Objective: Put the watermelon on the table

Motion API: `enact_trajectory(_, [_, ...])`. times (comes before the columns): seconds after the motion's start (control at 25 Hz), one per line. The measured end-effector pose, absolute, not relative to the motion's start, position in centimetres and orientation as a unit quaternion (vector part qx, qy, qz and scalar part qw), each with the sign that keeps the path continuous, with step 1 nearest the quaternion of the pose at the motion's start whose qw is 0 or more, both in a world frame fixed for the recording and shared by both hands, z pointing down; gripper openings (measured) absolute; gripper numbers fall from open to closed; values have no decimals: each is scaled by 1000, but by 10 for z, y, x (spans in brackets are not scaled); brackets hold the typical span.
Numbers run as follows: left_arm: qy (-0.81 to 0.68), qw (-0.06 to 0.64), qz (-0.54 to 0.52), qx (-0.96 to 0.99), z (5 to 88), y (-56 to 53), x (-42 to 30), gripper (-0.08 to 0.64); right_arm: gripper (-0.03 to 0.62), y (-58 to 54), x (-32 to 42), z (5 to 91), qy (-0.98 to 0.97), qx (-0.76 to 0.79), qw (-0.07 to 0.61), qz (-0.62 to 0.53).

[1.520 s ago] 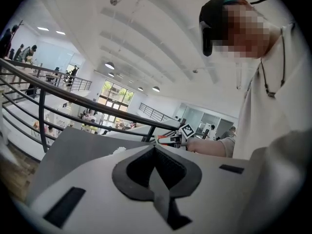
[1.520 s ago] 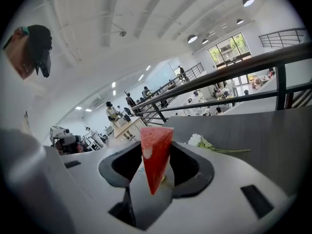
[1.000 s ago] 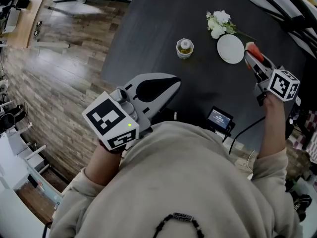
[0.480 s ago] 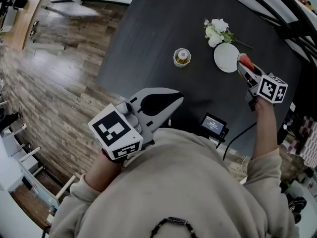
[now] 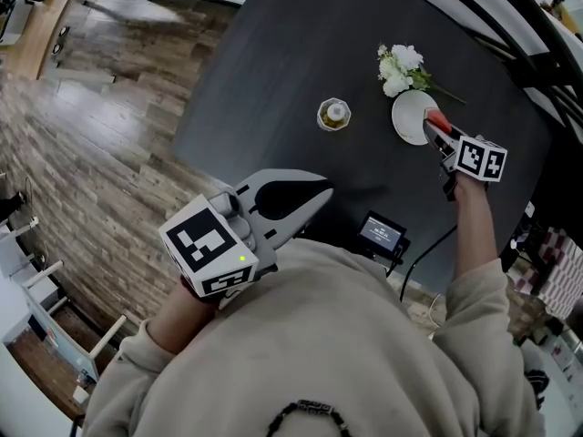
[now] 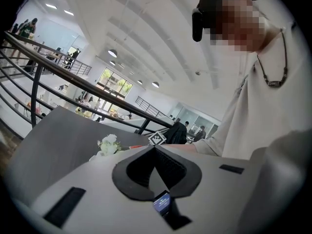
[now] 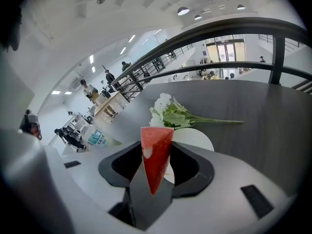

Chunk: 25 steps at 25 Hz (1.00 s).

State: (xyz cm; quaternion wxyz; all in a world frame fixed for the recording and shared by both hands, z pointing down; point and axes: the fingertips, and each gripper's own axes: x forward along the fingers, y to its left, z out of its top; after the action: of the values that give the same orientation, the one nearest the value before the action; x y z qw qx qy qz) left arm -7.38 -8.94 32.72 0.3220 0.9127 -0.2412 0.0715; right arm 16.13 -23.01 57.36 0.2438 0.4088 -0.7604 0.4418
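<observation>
A red wedge of watermelon point(image 7: 156, 156) stands point-down between the jaws of my right gripper point(image 7: 157, 147), which is shut on it. In the head view that right gripper point(image 5: 432, 123) hangs over the right edge of a white plate point(image 5: 408, 115) on the dark table point(image 5: 273, 62), with the watermelon point(image 5: 436, 118) at its tip. The plate point(image 7: 196, 138) shows just beyond the slice. My left gripper point(image 5: 321, 190) is held near the person's chest at the table's near edge, jaws shut and empty; its tips point(image 6: 155, 147) meet.
White flowers point(image 5: 401, 65) with a green stem lie just behind the plate. A small glass jar point(image 5: 334, 115) stands left of the plate. A small device with a lit screen point(image 5: 381, 233) and a cable sit at the near table edge. Wooden floor lies to the left.
My right gripper has come down with the watermelon, from beside the plate to over its right edge. The left gripper has hardly moved.
</observation>
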Motion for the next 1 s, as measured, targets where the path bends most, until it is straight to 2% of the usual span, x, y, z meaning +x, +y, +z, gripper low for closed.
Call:
enact_trajectory(0.4, [-249, 330, 72, 908, 330, -92, -80, 2, 193, -238, 159, 615, -750, 390, 317, 430])
enact_trajectory(1.0, [-248, 335, 69, 906, 333, -87, -80, 2, 193, -241, 158, 651, -733, 382, 365, 429])
